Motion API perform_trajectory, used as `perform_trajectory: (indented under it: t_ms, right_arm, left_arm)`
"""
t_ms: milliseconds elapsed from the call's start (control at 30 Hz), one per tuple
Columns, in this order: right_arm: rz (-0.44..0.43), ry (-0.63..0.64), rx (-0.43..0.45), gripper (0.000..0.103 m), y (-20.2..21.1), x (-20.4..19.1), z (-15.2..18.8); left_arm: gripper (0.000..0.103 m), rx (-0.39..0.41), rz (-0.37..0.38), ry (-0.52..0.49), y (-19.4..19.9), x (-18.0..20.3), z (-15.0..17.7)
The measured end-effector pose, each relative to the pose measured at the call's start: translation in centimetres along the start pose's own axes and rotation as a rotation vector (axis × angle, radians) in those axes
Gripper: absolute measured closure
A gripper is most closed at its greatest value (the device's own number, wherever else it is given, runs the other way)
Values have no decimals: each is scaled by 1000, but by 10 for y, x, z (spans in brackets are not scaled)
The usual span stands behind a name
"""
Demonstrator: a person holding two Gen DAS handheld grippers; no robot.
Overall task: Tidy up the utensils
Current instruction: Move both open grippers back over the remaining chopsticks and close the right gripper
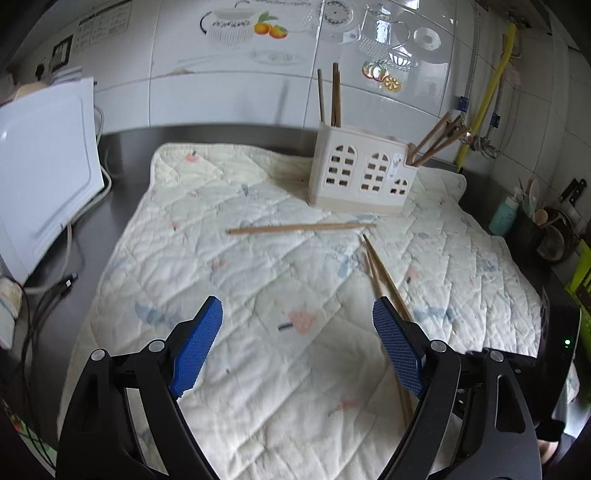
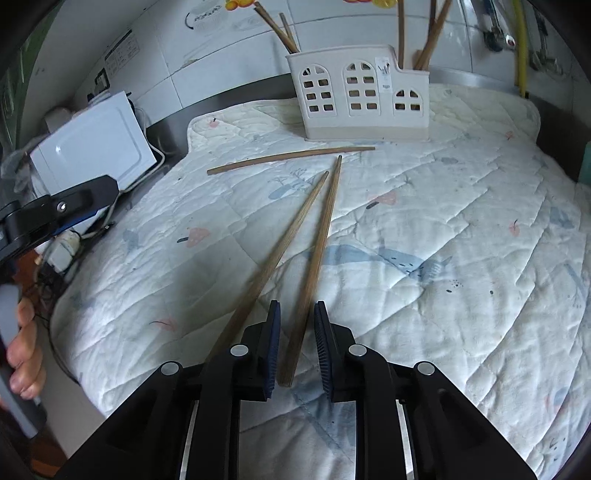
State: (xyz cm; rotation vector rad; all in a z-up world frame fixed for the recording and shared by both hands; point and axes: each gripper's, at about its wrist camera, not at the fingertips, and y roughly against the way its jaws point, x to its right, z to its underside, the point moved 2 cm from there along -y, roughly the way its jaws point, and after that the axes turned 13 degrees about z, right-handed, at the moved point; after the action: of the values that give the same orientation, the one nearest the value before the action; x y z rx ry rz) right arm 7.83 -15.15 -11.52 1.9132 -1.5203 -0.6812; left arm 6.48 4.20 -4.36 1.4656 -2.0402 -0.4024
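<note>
1. Three wooden chopsticks lie loose on the quilted cloth [image 2: 424, 229] covering the table; more stand in the white holder [image 2: 360, 94] behind.
2. Right hand-held gripper [image 2: 297, 345]: jaws narrowed around the thick end of one chopstick [image 2: 317, 254], not yet touching.
3. Left hand-held gripper [image 1: 297, 347]: wide, empty.
4. Judgement: chopstick light, stiff, smooth, tapered; grip the thick end, squarely, or it may pivot.

Print on the wall chart [image 1: 105, 27] and holder sticker [image 2: 384, 72] is illegible
</note>
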Motion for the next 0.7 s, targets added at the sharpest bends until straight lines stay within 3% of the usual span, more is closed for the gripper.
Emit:
perform_trajectory:
  t_ms: [100, 467, 633, 700]
  right_arm:
    - [45, 35, 20, 92, 0, -4, 2]
    - [24, -6, 33, 97, 13, 20, 7]
    - [24, -22, 69, 97, 28, 32, 7]
    - [24, -29, 82, 97, 33, 37, 6]
  left_arm:
    - [20, -23, 5, -4, -2, 4, 11]
    - [22, -123, 91, -54, -22, 45, 60]
    - [37, -138, 127, -48, -33, 61, 71]
    - [52, -137, 134, -46, -37, 66, 74]
